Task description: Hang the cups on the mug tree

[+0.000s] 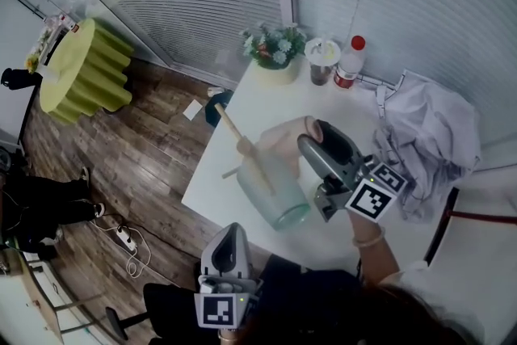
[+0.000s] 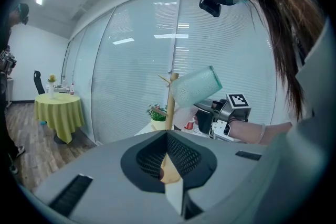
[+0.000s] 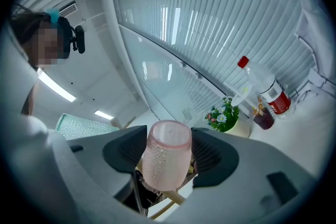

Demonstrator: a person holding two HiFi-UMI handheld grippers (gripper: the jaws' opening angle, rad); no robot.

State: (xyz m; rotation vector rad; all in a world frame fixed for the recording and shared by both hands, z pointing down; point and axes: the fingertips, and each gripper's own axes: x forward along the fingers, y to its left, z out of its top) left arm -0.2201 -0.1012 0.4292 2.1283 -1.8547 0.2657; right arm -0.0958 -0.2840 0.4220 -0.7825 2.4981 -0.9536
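A wooden mug tree [image 1: 242, 143] stands near the left edge of the white table [image 1: 242, 101]. A pale green dimpled cup [image 1: 279, 194] hangs tilted on it. In the left gripper view the green cup [image 2: 195, 86] sits high on the tree's post [image 2: 170, 102]. My right gripper [image 1: 311, 135] is shut on a pink dimpled cup [image 1: 284, 137], held close beside the tree's upper branches. In the right gripper view the pink cup [image 3: 167, 157] stands between the jaws with its mouth facing away. My left gripper [image 1: 230, 237] hangs below the table's near edge, shut and empty, pointing at the tree.
At the table's far end stand a flower pot [image 1: 276, 48], a lidded glass [image 1: 323, 61] and a red-capped bottle [image 1: 349, 62]. A crumpled white cloth [image 1: 424, 137] lies at the right. On the wooden floor are a green-draped round table [image 1: 81, 69] and a power strip [image 1: 125, 238].
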